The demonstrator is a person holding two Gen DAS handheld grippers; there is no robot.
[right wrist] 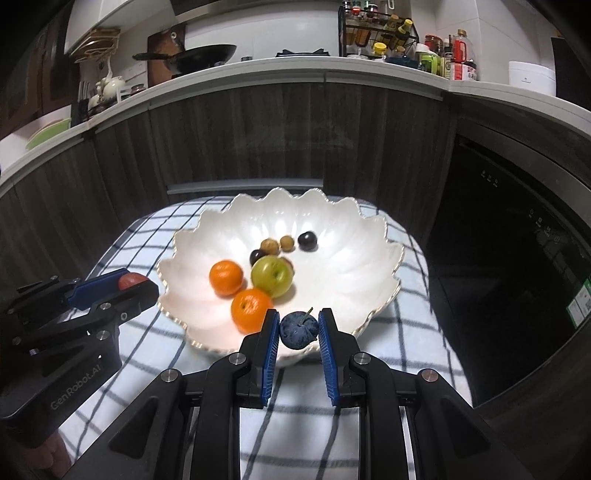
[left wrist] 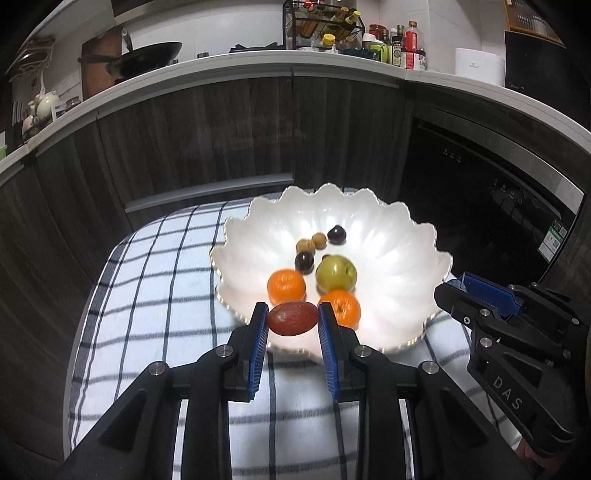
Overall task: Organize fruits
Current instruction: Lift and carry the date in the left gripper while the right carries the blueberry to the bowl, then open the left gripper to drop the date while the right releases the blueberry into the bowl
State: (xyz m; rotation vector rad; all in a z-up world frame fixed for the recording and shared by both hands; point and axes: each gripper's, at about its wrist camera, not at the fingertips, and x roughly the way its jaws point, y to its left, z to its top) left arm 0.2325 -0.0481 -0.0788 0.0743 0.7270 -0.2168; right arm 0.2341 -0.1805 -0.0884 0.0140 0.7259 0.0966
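Glossy pearly ceramic-looking bowl on soft woven checked cloth, matt dark woodgrain cabinet fronts, ribbed blue plastic pads, matt-skinned blue plum.

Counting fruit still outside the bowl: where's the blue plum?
The blue plum is pinched in the right gripper, over the white bowl's near rim, beside an orange.

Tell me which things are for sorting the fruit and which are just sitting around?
For the job:
- white bowl
- two oranges
- green apple
- reddish fruit in the left tool
- dark blue plum in the right tool
- small dark and tan fruits

Just sitting around:
- black wok
- sauce bottles
- spice rack
- white teapot
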